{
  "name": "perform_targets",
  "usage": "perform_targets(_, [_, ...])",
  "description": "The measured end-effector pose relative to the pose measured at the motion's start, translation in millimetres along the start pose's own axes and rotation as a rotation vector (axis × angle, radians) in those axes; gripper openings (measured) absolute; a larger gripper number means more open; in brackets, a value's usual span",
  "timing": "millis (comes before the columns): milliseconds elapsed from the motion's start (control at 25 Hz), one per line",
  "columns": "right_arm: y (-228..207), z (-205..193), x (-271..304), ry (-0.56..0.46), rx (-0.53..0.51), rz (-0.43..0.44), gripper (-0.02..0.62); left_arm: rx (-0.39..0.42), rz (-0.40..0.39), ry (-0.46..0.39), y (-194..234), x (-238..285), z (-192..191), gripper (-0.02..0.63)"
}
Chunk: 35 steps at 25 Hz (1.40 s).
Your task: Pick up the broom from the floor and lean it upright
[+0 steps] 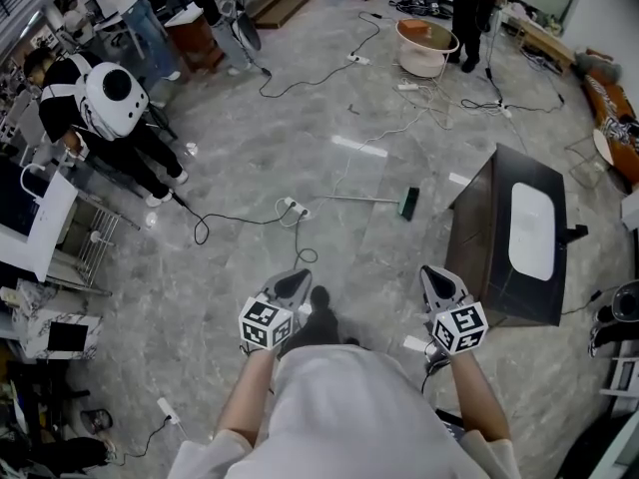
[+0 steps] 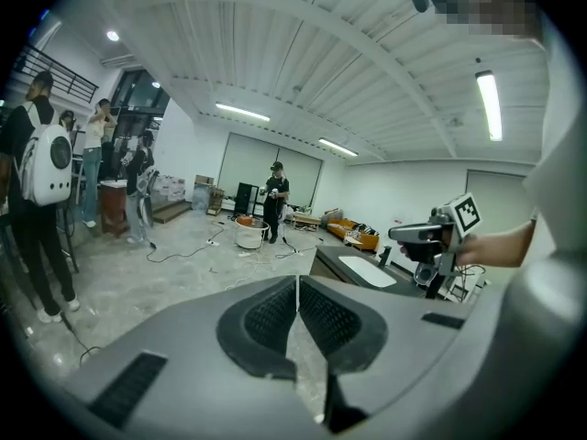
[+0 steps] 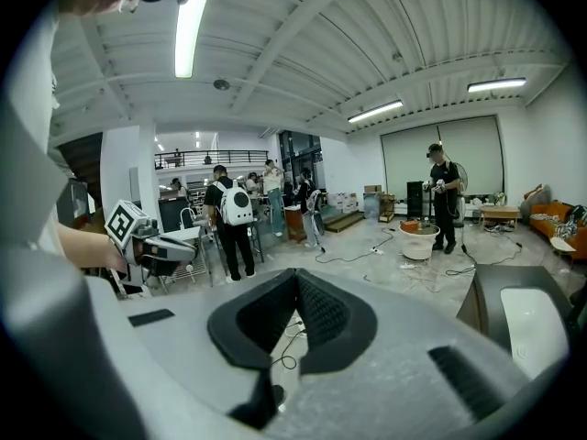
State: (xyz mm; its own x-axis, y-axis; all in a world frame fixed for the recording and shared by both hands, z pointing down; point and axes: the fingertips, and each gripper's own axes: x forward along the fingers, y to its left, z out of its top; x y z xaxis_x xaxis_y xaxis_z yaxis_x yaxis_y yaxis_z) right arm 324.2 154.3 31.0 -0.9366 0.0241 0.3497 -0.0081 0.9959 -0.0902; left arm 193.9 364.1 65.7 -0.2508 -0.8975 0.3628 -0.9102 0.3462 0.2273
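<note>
The green-headed broom (image 1: 407, 204) lies flat on the grey floor, well ahead of the person, just beside the dark cabinet (image 1: 479, 238) with its white inset basin. Both tools are carried low in front of the body. The left gripper (image 1: 292, 283) and the right gripper (image 1: 440, 280) each have jaws clenched together on nothing, likely because the broom is not yet within reach. Loose cables (image 1: 240, 220) cross the floor between person and broom and could trip the approach.
</note>
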Motion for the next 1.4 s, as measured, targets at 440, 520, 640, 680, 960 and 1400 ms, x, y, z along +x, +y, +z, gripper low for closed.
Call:
perform_targets(440, [-30.2, 23.5, 97.2, 0.037, 0.003, -0.011, 0.000, -0.007, -0.053, 0.025, 83.9, 67.9, 27.2, 0.011])
perform_targets(520, [-31.8, 33.1, 122.5, 0.044, 0.007, -0.012, 0.000, 0.000, -0.063, 0.036, 107.3, 78.6, 35.8, 0.011])
perform_targets(640, [-35.3, 47.5, 159.7, 0.055, 0.013, -0.014, 0.000, 0.008, -0.086, 0.049, 140.9, 97.1, 48.3, 0.011])
perform_targets(680, [-36.9, 51.7, 173.0, 0.061, 0.012, -0.015, 0.001, 0.009, -0.095, 0.055, 152.0, 104.5, 51.2, 0.011])
perform_targets(960, [-47.1, 66.4, 254.9, 0.125, 0.019, -0.029, 0.001, 0.009, -0.150, 0.106, 226.1, 153.5, 64.2, 0.011])
perform_targets(1400, [-41.9, 66.1, 352.3, 0.206, -0.014, 0.017, 0.001, 0.008, -0.192, 0.138, 304.6, 199.4, 65.3, 0.011])
